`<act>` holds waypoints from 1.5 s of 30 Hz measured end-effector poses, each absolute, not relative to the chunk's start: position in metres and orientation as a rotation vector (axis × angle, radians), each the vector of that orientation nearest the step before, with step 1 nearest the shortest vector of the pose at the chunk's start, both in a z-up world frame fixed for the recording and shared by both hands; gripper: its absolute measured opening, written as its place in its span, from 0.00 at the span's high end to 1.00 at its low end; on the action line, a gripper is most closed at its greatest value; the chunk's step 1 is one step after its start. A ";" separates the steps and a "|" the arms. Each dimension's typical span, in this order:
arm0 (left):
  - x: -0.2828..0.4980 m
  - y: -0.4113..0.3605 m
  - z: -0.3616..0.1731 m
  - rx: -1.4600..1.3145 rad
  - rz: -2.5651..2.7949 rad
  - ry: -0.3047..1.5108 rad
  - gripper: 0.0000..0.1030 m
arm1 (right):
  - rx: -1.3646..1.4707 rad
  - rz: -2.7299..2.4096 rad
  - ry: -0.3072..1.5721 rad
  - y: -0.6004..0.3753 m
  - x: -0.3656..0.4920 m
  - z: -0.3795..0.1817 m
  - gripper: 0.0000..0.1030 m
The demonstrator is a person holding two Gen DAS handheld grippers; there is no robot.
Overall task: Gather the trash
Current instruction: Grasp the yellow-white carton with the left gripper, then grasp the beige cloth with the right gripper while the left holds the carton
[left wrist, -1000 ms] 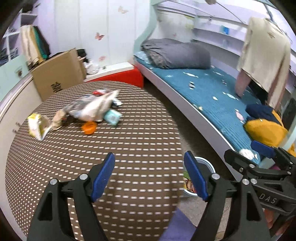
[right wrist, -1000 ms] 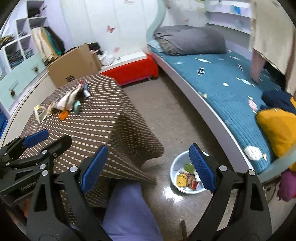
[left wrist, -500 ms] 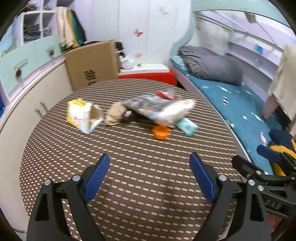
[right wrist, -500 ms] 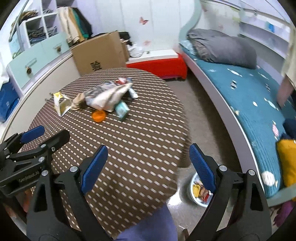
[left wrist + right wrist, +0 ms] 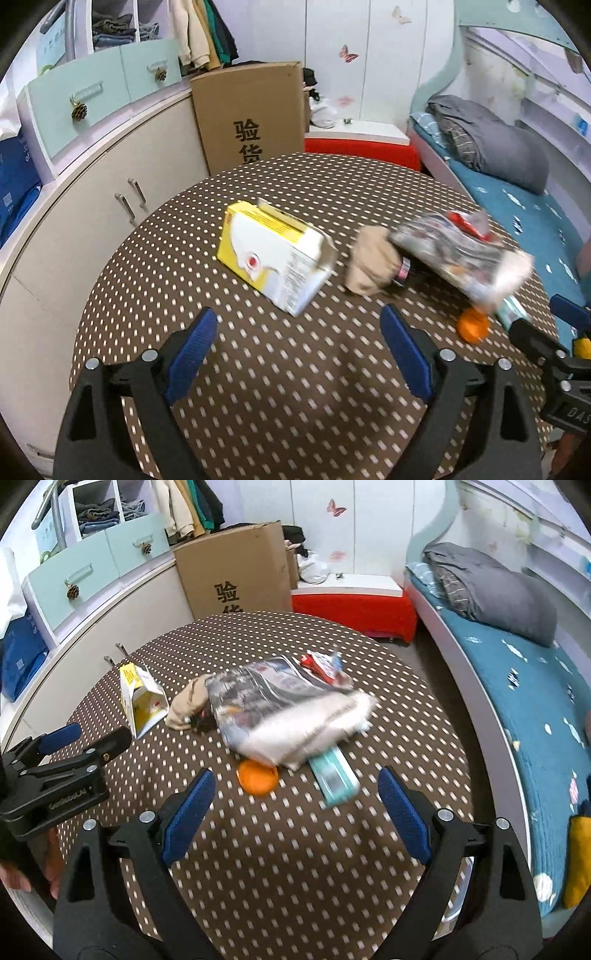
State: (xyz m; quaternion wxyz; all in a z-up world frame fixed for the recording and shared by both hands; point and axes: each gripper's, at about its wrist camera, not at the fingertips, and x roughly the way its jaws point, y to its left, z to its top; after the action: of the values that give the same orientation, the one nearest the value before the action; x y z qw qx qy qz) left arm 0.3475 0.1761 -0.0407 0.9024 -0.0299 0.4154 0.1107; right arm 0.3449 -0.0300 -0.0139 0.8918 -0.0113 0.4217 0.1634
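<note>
Brown w/ white dots: tablecloth (image 5: 295, 387). Yellow & white: carton (image 5: 275, 254), centre frame. Orange: peel (image 5: 257, 777). Teal: box (image 5: 334, 775). Tan: crumpled paper (image 5: 371, 264). Blue: gripper pads (image 5: 190, 349).

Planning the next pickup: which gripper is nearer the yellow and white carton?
Left. The left gripper faces the carton just ahead; the right gripper sits farther right, by the orange peel.

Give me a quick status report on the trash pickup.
Both grippers open, empty: left, right. Trash on table: carton, orange peel, bag. Nothing blocking.
</note>
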 end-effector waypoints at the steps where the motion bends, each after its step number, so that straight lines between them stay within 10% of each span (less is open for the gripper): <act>1: 0.353 0.180 -0.044 -0.059 0.235 0.870 0.14 | -0.029 0.342 0.882 -0.026 0.351 -0.015 0.15; 11: 0.392 0.212 -0.065 -0.064 0.283 0.892 0.15 | -0.111 0.356 0.892 0.000 0.373 -0.017 0.15; 15: 0.394 0.221 -0.068 -0.098 0.253 0.884 0.78 | -0.144 0.364 0.878 0.009 0.370 -0.013 0.15; 19: 0.383 0.237 -0.062 -0.159 0.265 0.836 0.96 | -0.149 0.418 0.855 0.019 0.365 -0.005 0.15; 34: 0.324 0.269 -0.038 -0.208 0.261 0.696 0.97 | -0.130 0.598 0.772 0.062 0.357 0.018 0.15; 39: 0.318 0.277 -0.041 -0.215 0.264 0.695 0.97 | -0.132 0.723 0.940 0.098 0.388 -0.017 0.48; 45: 0.319 0.283 -0.049 -0.202 0.260 0.710 0.97 | -0.205 0.576 0.916 0.108 0.416 -0.035 0.48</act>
State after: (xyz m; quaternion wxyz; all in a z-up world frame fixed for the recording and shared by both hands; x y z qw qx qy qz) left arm 0.3191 0.2834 -0.0492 0.9245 -0.0983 0.3460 0.1265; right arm 0.4157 0.1080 -0.0349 0.8523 -0.0972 0.4350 0.2735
